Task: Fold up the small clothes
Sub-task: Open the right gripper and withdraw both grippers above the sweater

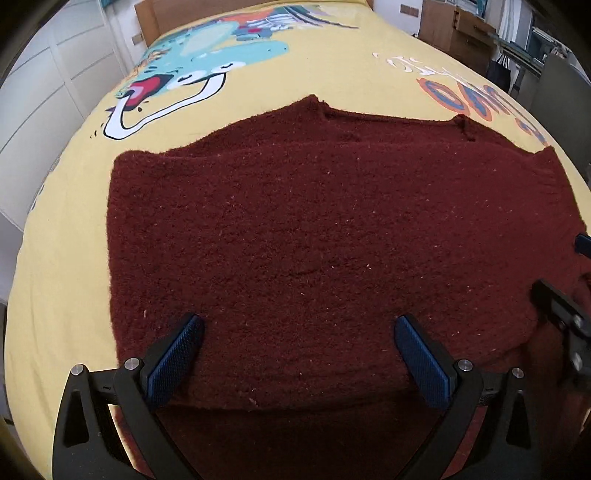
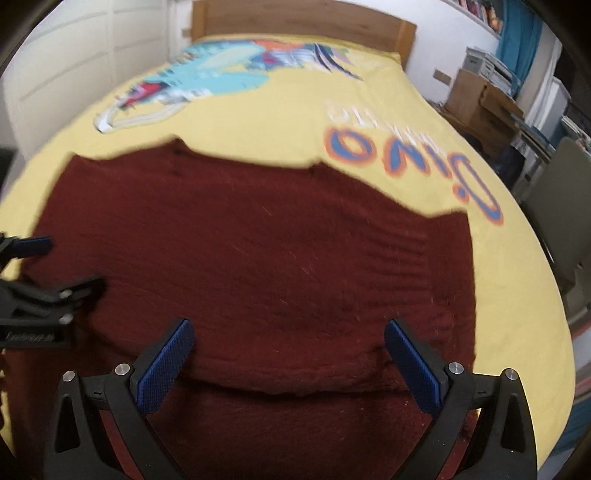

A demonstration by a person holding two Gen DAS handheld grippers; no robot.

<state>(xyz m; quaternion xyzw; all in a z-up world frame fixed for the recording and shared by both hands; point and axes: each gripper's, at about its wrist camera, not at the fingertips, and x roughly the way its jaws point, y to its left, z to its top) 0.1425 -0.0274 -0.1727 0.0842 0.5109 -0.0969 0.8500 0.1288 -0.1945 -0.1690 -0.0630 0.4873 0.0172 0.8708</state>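
1. One dark red knitted sweater (image 1: 314,229) lies on the bed.
2. One yellow bedspread (image 1: 332,70) with a dinosaur print covers it.
3. Two grippers are there: the left gripper (image 1: 298,325) and the right gripper (image 2: 289,328).
4. One wooden headboard (image 2: 303,18) stands behind.

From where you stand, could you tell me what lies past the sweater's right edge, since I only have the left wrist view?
Observer: Bare yellow bedspread lies beside the sweater.
Operator: Is the right gripper open?
Observer: Yes, the right gripper is open above the near hem, holding nothing.
Operator: Can you read the print there?
Observer: It shows upside-down "Dino" lettering, whole in the right wrist view.
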